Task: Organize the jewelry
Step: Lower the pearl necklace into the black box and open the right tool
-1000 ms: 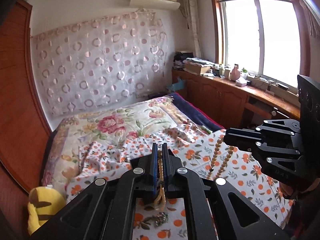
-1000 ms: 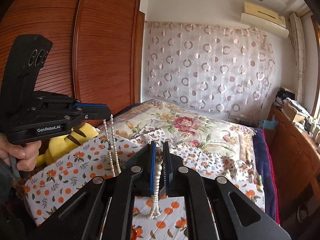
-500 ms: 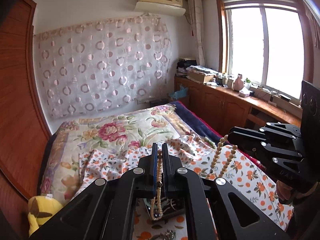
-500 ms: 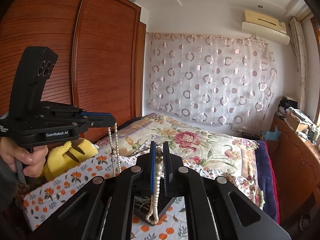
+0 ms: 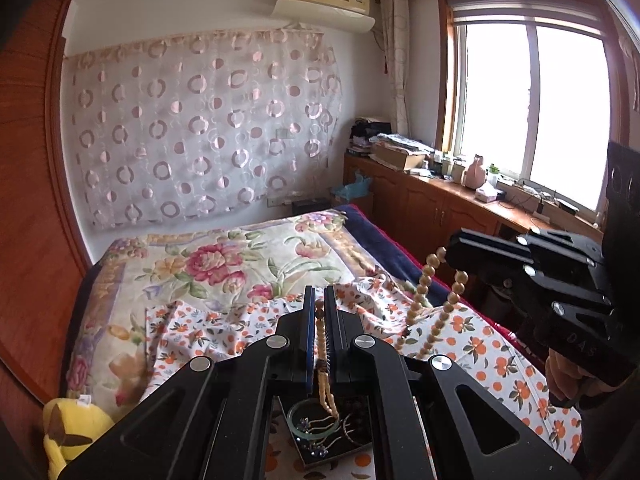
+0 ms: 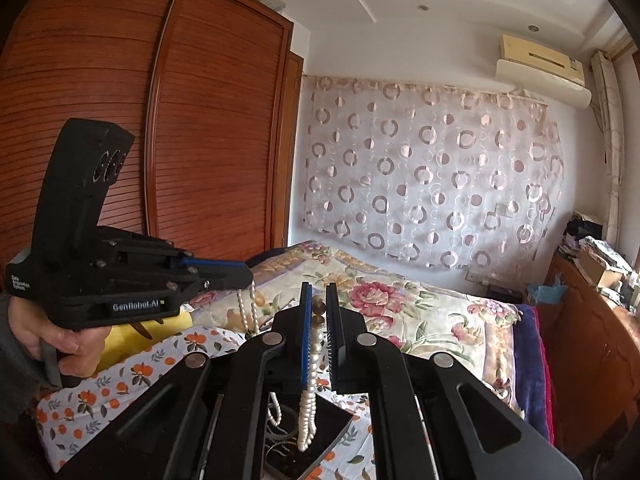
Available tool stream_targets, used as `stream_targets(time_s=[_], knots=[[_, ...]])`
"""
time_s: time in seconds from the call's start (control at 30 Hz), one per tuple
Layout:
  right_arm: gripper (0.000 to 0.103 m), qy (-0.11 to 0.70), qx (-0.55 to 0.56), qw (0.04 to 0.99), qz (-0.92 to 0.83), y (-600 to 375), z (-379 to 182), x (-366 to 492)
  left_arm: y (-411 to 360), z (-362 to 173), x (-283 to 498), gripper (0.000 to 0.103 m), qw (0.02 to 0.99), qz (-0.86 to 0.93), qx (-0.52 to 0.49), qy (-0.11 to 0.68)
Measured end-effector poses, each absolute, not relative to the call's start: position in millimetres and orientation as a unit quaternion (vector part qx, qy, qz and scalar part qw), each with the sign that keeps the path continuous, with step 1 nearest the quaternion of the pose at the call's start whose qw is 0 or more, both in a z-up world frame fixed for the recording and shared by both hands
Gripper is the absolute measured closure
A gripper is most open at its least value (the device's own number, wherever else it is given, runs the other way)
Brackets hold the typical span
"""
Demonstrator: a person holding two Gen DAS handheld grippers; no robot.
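My left gripper (image 5: 319, 300) is shut on a strand of small pearl beads (image 5: 326, 384) that hangs down over a black jewelry tray (image 5: 320, 446) holding a glass bangle (image 5: 301, 428) and small pieces. My right gripper (image 6: 316, 300) is shut on a necklace of larger beads (image 6: 310, 408) that hangs over the same tray (image 6: 328, 428). In the left wrist view the right gripper (image 5: 452, 246) holds its bead loop (image 5: 430, 312) in the air. In the right wrist view the left gripper (image 6: 246, 276) holds its pearl strand (image 6: 250, 312).
The tray lies on an orange-flower cloth (image 5: 472, 344) spread over a floral bed quilt (image 5: 224, 260). A yellow plush toy (image 5: 76, 432) lies at the bed's left. A wooden wardrobe (image 6: 160, 140) stands left, a cluttered sideboard (image 5: 460, 200) right under the window.
Both grippers have risen with their strands, so the beads hang higher and the black tray has come into view beneath them.
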State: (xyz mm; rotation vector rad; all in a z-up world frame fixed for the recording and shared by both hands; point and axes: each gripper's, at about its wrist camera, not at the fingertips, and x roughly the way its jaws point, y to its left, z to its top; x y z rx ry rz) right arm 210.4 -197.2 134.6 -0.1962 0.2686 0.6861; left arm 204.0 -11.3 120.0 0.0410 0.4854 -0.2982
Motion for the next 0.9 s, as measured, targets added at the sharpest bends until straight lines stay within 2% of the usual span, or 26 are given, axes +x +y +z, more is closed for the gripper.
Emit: stream_targets(time_s=[0.17, 0.5, 0.9], knots=[[0.095, 0.141, -0.097, 0.926, 0.337, -191.5, 123.7, 225.2, -9.5, 91.5, 214.7, 0.099, 0.952, -0.149, 0.016, 0.265], [0.095, 0.207, -0.102, 0.913, 0.336, -178.0, 61.3, 250.9, 1.3, 9.0, 218.4, 0.099, 0.935, -0.149, -0.029, 0.320], [0.095, 0.252, -0.091, 0.901, 0.340, -171.1, 27.4, 257.9, -0.2, -20.3, 217.8, 0.099, 0.932, -0.136, -0.028, 0.334]])
